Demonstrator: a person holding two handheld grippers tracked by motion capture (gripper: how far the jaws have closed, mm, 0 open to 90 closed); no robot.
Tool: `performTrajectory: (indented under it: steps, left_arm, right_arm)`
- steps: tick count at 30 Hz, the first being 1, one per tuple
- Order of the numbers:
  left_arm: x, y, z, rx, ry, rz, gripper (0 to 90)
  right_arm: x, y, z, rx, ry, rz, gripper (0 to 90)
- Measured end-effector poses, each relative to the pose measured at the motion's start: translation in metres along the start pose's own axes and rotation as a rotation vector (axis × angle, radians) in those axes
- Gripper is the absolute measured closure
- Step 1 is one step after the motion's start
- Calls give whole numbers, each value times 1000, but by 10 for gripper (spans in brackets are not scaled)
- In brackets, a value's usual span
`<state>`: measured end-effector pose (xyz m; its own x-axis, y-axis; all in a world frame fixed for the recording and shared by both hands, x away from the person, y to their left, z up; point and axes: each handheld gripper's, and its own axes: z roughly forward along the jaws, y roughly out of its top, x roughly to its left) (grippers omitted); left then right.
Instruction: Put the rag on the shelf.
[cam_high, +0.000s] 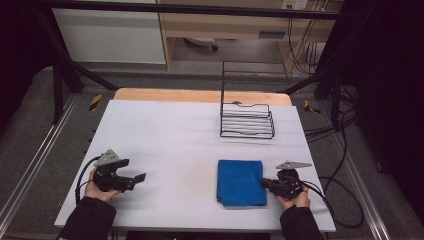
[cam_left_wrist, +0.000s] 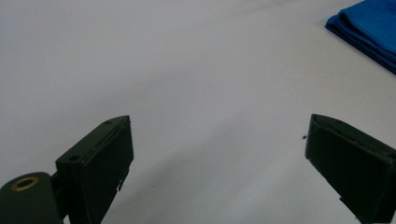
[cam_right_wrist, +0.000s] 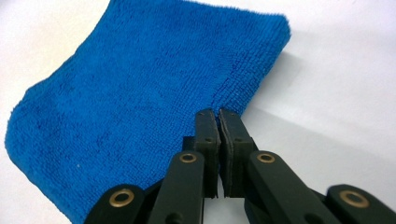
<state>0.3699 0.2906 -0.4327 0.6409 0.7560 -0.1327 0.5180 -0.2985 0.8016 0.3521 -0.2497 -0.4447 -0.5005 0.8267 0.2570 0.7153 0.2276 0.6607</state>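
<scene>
A folded blue towel (cam_high: 240, 182) lies flat on the white table (cam_high: 175, 130), right of centre near the front edge. My right gripper (cam_high: 263, 183) lies at the towel's right edge. In the right gripper view its jaws stand pressed together (cam_right_wrist: 218, 113), the tips over the hem of the towel (cam_right_wrist: 140, 93). I cannot tell whether any cloth is pinched between them. My left gripper (cam_high: 141, 177) rests at the front left, pointing right, well away from the towel. Its jaws stand wide apart (cam_left_wrist: 219, 122) over bare table, with a corner of the towel (cam_left_wrist: 369, 28) far off.
A black wire rack (cam_high: 247, 120) with a tall back frame stands at the table's far right. Cables (cam_high: 340, 200) trail off the right side. A wooden strip (cam_high: 200, 95) runs along the table's far edge.
</scene>
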Motion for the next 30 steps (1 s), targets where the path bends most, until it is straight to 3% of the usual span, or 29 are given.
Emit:
performTrajectory:
  steps: [10,12,13,18,19,23,30]
  left_arm:
    - [-2,1,0,4,-5,-6,77]
    - [-4,1,0,5,-3,-4,77]
    - [-5,2,0,5,-4,-6,77]
    - [-9,4,1,5,-4,-5,77]
    - [-9,5,2,5,-3,-6,77]
    - [-12,8,4,5,3,-19,77]
    - [-21,19,11,9,2,-23,77]
  right_arm:
    - [0,4,-1,-11,-60,-66,856]
    - [1,3,-3,-26,-56,-75,806]
    - [0,3,-7,-56,-42,-95,734]
    - [-3,7,-10,-128,15,-107,528]
    - [-3,7,-10,-128,15,-107,528]
    - [-6,11,-9,-168,8,-139,378]
    - [-11,16,-9,-205,14,-137,172]
